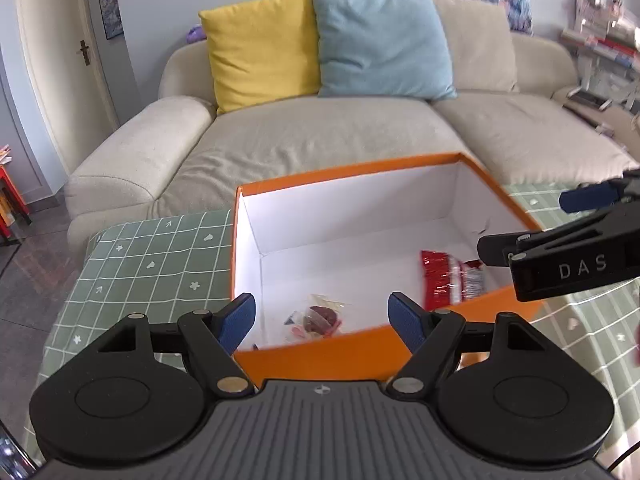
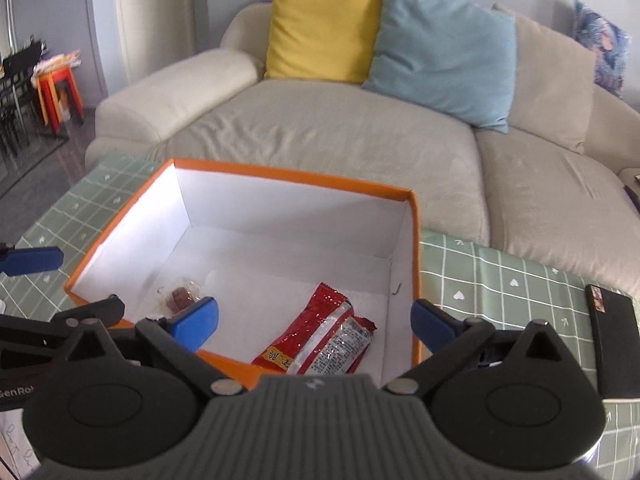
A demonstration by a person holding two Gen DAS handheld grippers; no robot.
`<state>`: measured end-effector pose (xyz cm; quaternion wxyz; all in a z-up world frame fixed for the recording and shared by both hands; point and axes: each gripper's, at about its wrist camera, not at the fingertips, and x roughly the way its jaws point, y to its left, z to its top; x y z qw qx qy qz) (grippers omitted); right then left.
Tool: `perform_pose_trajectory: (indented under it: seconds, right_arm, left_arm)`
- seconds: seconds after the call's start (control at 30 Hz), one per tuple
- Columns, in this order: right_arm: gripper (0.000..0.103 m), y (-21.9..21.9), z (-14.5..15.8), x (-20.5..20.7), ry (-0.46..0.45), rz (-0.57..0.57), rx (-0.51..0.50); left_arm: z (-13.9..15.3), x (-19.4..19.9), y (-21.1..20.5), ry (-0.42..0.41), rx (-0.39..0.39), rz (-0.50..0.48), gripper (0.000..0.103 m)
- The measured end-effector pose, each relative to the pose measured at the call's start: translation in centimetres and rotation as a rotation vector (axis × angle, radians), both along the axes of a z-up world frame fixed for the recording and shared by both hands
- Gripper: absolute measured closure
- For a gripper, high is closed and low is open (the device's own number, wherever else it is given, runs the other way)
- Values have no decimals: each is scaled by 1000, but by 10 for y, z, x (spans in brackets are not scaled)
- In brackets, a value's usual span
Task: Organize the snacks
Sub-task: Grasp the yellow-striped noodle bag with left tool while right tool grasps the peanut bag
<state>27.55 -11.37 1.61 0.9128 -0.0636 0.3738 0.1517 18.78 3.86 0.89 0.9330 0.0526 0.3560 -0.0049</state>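
2 wrist views – both above orange box (image 1: 316, 354).

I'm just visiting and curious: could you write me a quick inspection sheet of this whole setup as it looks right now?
Surface: green checked tablecloth, mostly bare.
Job's things: orange box, open, white inside; red snack packet and clear-wrapped snack lie apart on its floor.
Clutter: black flat object on the cloth right of the box.
Grippers: left gripper and right gripper open, holding nothing, above the box's near edge.
Cables: thin dark cable at the lower right of the left wrist view.
Surroundings: beige sofa, yellow cushion, blue cushion.
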Motion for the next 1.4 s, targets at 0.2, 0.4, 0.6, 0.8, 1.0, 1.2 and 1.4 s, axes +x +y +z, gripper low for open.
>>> perform_pose_trajectory:
  seconds: [0.2, 0.4, 0.6, 0.8, 1.0, 1.2, 1.4]
  right_arm:
    - [4, -14, 2, -57, -110, -46, 62]
    - [4, -25, -15, -114, -113, -99, 107]
    - [4, -30, -29, -163, -109, -127, 70]
    - [4, -35, -39, -193, -83, -143, 45]
    - [4, -33, -58, -210, -18, -133, 34]
    - [13, -35, -77, -205, 84, -148, 60]
    - [25, -38, -92, -203, 142, -147, 70]
  left_arm:
    - [0, -41, -3, -91, -58, -23, 24]
    - [-9, -78, -8, -124, -95, -37, 25]
    - [-19, -103, -4, -73, -175, -42, 30]
    - [-31, -124, -3, -64, -158, -24, 34]
    - [-51, -147, -5, -1, -134, -31, 39]
    - [-71, -151, -1, 101, -214, -85, 43]
    - [-82, -149, -1, 139, -205, -58, 43]
